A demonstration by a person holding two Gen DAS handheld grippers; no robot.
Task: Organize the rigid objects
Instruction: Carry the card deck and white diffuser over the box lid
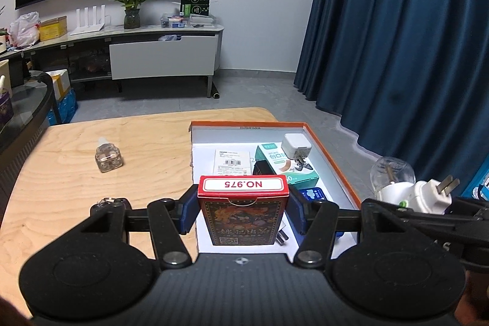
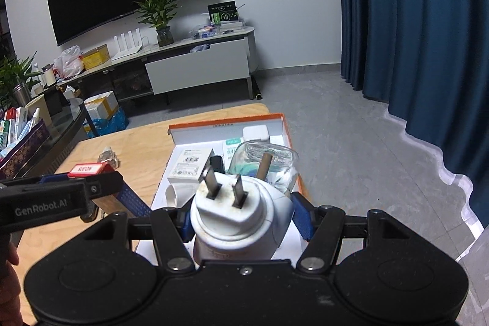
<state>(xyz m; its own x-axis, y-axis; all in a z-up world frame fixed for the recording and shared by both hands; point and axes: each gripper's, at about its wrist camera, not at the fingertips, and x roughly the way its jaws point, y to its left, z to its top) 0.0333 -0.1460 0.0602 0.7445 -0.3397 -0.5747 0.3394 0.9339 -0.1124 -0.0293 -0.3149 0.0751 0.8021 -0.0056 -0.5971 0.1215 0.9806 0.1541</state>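
- Left hand-held gripper [image 1: 243, 208]: blue pads closed on the narrow sides of a red-topped cardboard card box with a dark dragon print [image 1: 243, 208]. The box stands upright over the near end of the tray. Lid label reads "NO.975", upside down in this view; there is a QR code at the foot of its front face.
- Handling estimate, card box: light and stiff, with glossy faces that are likely a little slippery. The side-on hold across the narrow width looks sound; a hard squeeze could dent the cardboard.
- Right hand-held gripper [image 2: 241, 219]: pads closed on the round white plastic body of a plug-in unit with a clear bottle at its far end [image 2: 238, 216]. It is held above the tray, two flat metal prongs pointing up and away.
- Handling estimate, plug-in unit: light, hard shell, smooth. Grip the white body, not the prongs or the clear bottle, which may be fragile.
- The left device's arm reads "GenRobot.AI" in the right wrist view.
- Orange-rimmed white shallow cardboard tray [image 1: 331, 155] on the light plywood surface [image 1: 61, 167]. It holds a white labelled box with a barcode [image 1: 232, 161], a green-and-white carton with Chinese print [image 1: 287, 164] and a white square charger [image 1: 295, 146].
- Small clear square glass bottle [image 1: 107, 159]: on the surface left of the tray, well apart, still to be sorted.
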